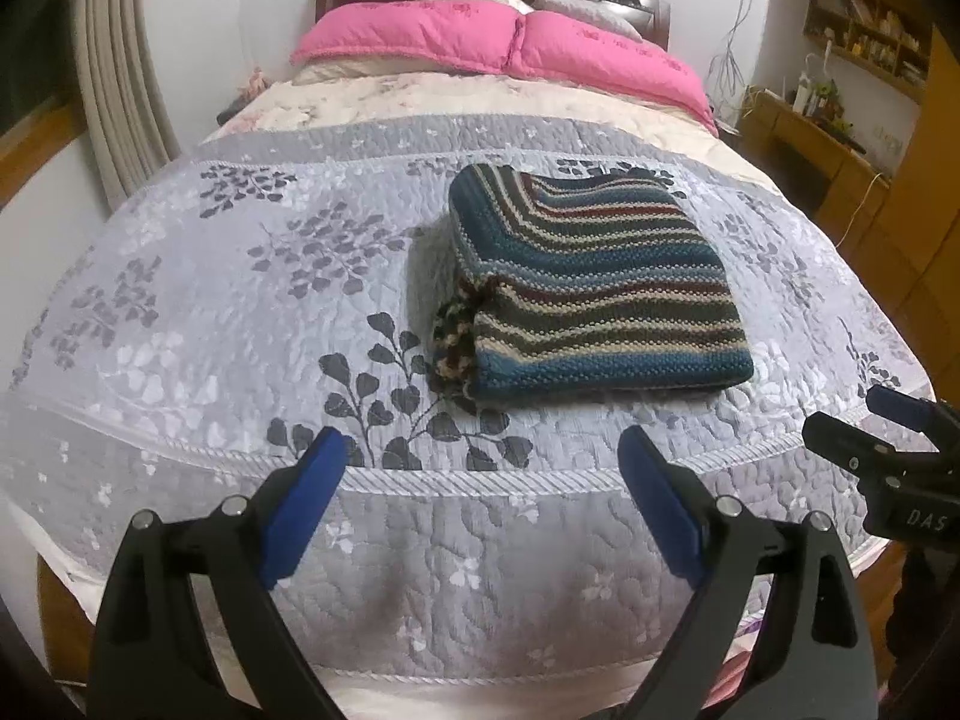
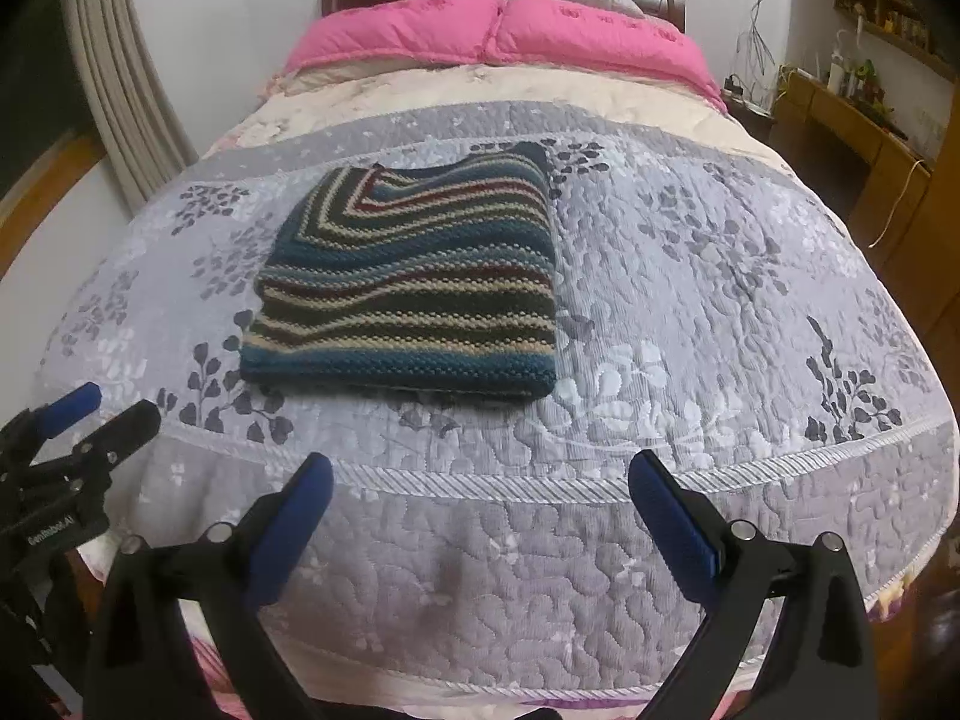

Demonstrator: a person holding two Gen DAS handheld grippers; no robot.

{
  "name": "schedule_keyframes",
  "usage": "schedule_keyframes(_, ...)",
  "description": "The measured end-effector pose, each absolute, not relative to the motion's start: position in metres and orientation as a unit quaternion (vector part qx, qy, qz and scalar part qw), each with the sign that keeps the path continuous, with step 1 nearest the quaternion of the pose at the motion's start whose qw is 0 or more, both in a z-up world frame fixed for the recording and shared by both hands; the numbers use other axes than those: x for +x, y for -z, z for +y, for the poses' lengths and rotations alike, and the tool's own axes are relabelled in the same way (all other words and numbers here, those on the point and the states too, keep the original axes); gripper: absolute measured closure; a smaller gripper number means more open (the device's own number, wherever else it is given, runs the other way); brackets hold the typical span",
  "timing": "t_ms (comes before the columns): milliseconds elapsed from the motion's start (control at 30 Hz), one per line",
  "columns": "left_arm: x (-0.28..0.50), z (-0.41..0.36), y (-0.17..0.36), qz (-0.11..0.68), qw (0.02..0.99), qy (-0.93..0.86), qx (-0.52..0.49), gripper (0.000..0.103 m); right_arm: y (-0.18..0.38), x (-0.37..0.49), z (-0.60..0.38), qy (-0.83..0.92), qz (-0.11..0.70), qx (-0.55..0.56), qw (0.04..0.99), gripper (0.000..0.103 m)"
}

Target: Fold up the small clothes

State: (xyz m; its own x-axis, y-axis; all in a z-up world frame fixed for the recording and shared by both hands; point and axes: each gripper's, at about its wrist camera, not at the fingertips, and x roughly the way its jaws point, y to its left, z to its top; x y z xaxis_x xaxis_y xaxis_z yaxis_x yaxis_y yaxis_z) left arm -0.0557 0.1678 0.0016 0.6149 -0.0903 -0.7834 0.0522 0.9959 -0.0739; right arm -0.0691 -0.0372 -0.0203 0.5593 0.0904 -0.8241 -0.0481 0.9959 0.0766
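Both black hand-held grippers with blue pads, left and right, hang near the foot of the bed with their fingers wide apart, holding nothing. Under them spreads the big grey quilted bedspread with leaf prints. On it, well past the grippers, lies the folded striped knitted sweater. It looks soft, thick and floppy; pinching a corner edge seems best

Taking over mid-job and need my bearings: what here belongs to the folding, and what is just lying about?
Belongs to the job:
- striped knitted sweater, folded into a square on the grey leaf-patterned quilt
- left gripper, open, empty
- right gripper, open, empty

Lying about:
- pink padded duvet by the headboard
- wooden shelves with small items
- beige curtain
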Motion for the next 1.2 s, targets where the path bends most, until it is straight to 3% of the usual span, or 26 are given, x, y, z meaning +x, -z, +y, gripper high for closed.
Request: schedule_keyframes(1200,-0.059,0.166,-0.003,0.433,0.901,-0.009,0.016,0.009,0.033,-0.063,-0.032,-0.018,0.474,0.015,0.880,0.004)
